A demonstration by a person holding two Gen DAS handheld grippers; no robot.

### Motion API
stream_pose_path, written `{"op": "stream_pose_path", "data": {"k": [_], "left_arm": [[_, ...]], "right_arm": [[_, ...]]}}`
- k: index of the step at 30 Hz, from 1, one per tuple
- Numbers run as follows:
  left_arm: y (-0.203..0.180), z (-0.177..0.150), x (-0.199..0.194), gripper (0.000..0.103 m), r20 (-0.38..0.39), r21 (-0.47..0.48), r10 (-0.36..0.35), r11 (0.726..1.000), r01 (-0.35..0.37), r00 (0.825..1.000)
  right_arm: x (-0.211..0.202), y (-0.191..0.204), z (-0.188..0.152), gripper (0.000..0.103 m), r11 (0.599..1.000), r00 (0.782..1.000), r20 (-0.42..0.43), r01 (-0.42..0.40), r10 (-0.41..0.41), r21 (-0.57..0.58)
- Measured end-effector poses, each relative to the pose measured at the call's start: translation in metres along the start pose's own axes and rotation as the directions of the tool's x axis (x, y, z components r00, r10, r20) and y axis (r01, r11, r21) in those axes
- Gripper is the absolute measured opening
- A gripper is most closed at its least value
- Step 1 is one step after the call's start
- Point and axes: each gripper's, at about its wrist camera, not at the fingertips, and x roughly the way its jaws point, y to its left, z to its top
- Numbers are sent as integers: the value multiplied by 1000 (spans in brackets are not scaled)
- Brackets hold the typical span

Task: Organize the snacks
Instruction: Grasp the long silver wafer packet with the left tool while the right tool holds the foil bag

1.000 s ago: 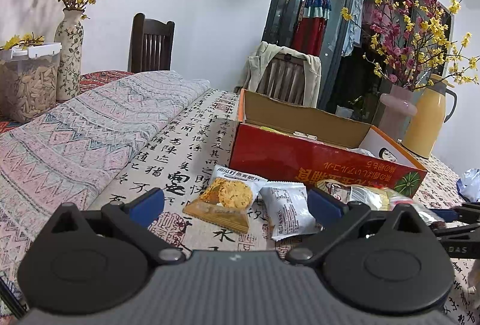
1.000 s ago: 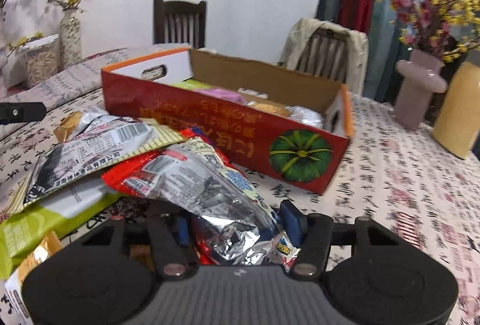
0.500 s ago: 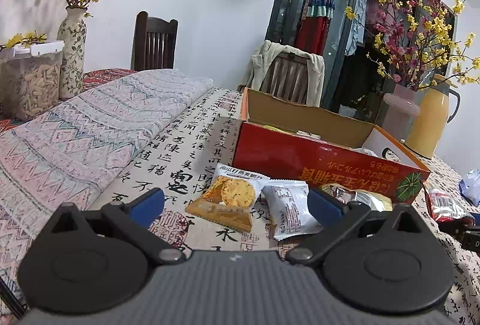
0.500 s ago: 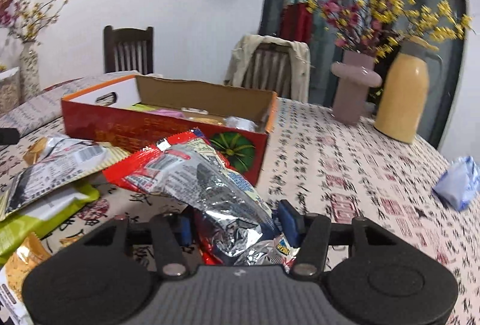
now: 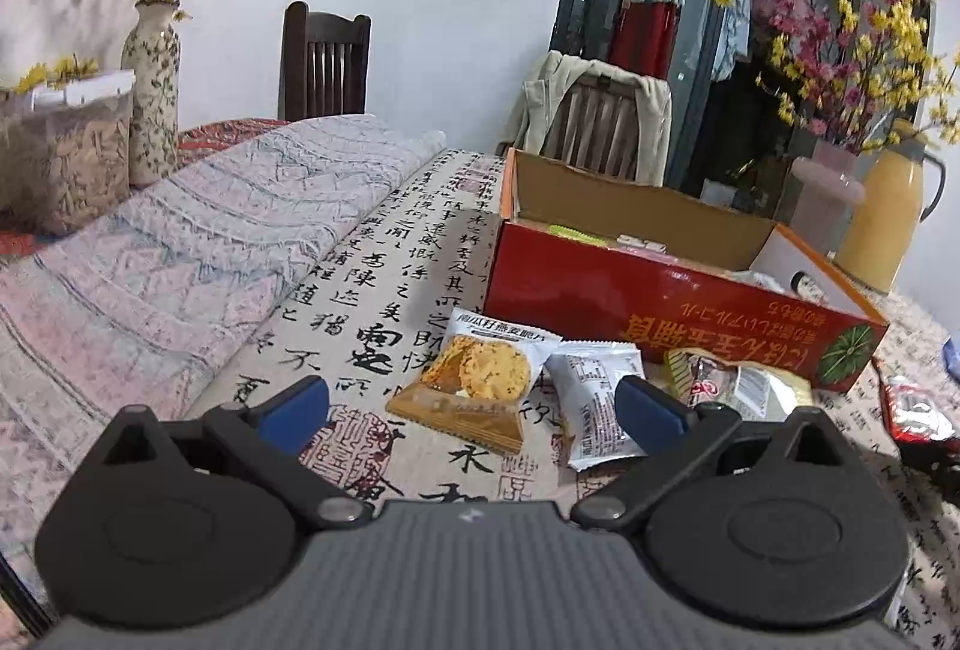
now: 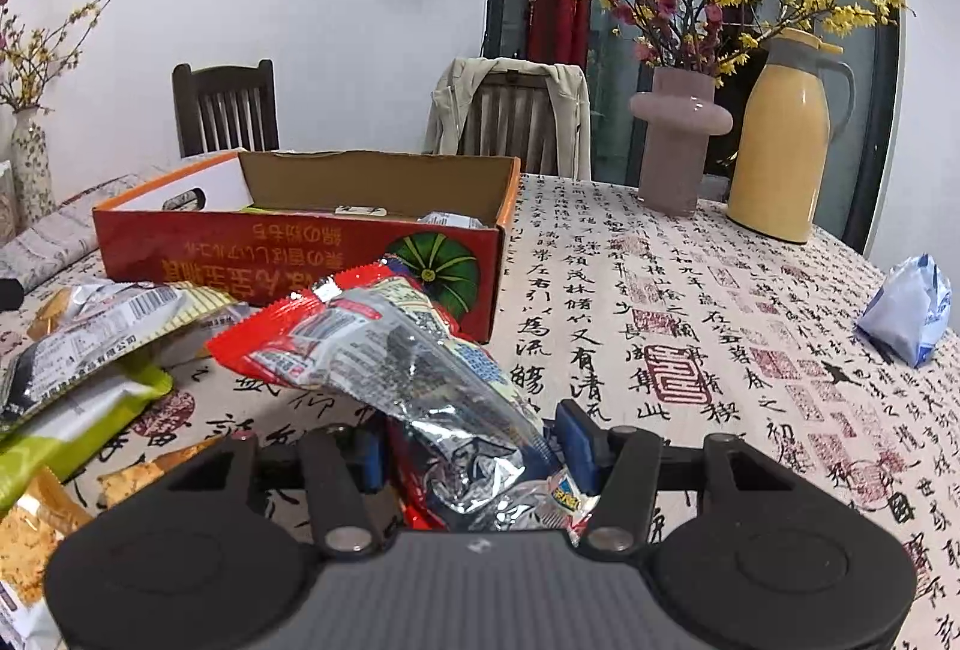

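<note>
My right gripper (image 6: 471,449) is shut on a red and silver snack packet (image 6: 384,350) and holds it above the table, in front of the red cardboard box (image 6: 300,254). The box stands open with a few snacks inside. My left gripper (image 5: 474,407) is open and empty above an orange cracker packet (image 5: 474,383) and a white packet (image 5: 594,404). More packets (image 5: 732,383) lie against the box front (image 5: 660,314). The held packet also shows at the right edge of the left wrist view (image 5: 915,407).
A silver and green packet pile (image 6: 90,350) lies left of the held packet. A pink vase (image 6: 678,140), a yellow thermos (image 6: 786,134) and a blue-white bag (image 6: 912,308) stand to the right. A folded patterned cloth (image 5: 180,242), a jar (image 5: 60,164) and chairs lie to the left and behind.
My right gripper has lifted the red and silver packet off the pile and swung to the right. My left gripper has stayed open and nearly still.
</note>
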Motion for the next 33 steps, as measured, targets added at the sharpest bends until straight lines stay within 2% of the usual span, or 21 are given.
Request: {"op": "stream_pose_path", "data": {"k": [7,17,25,29,31,33], "left_arm": [[-31,14,-17,103,5,70,-41,997,40,999],[-78,7,-10,103,-81,161,-91,982,104,993],[-95,-1,8,103,-163,174,-121,973,149,979],[-102,-4,17,103,-204,183,-105,973,144,973],[-102,-4,23,103,-233,164,-112,975,152,966],[-102,-5,28,98,-265,143,-120,976,162,957]], "right_arm": [[-1,-4,-1,54,1000,1000,12,-12,12,27],[-7,-6,-5,54,998,998,49,-33,31,46],[-9,-7,-6,54,997,997,60,-55,52,48],[-9,-8,-6,55,996,996,63,-69,65,52],[-9,-8,-6,55,996,995,63,-74,71,56],[-9,-8,-6,55,995,995,64,-79,75,58]]}}
